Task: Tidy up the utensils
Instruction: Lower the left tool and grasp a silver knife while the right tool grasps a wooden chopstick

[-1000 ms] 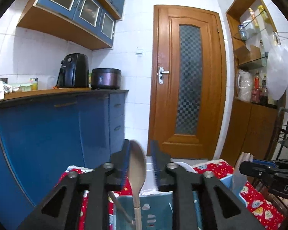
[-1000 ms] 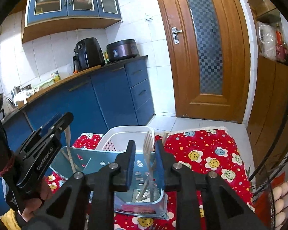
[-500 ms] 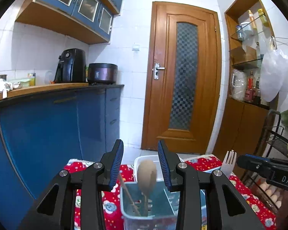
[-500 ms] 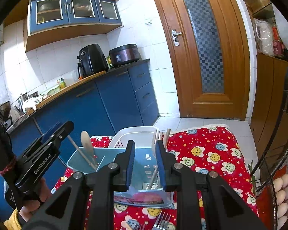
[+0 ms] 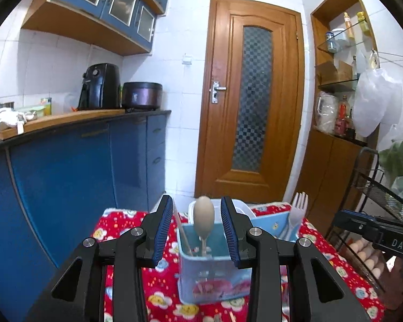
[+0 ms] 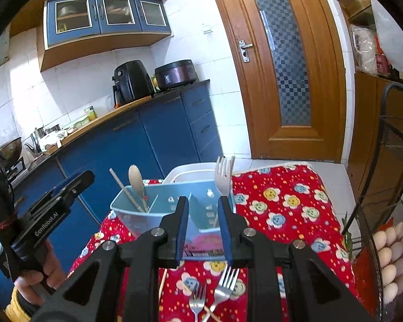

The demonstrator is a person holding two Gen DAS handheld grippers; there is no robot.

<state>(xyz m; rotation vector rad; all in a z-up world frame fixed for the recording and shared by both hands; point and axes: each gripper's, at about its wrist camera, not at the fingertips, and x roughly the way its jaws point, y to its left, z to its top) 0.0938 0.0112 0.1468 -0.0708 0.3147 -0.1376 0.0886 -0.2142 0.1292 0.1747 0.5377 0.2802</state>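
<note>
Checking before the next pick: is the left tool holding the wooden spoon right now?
No, the left tool is open, and the wooden spoon stands free in the blue utensil caddy.

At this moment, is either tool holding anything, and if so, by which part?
Nothing is held. The left tool and right tool are both open; the wooden spoon and white plastic fork stand free in the blue plastic caddy.

Both fisheye views are bright and evenly lit, with daylight falling on the white wall tiles (image 6: 67, 94) left of the wooden door (image 5: 252, 102). The door's wood carries soft sheen in the right wrist view. Straight lines bow strongly toward the edges, and black vignette fills the corners. The utensil caddy (image 5: 215, 276) below the door looks slightly smeared at its base; the background stays sharp.
</note>
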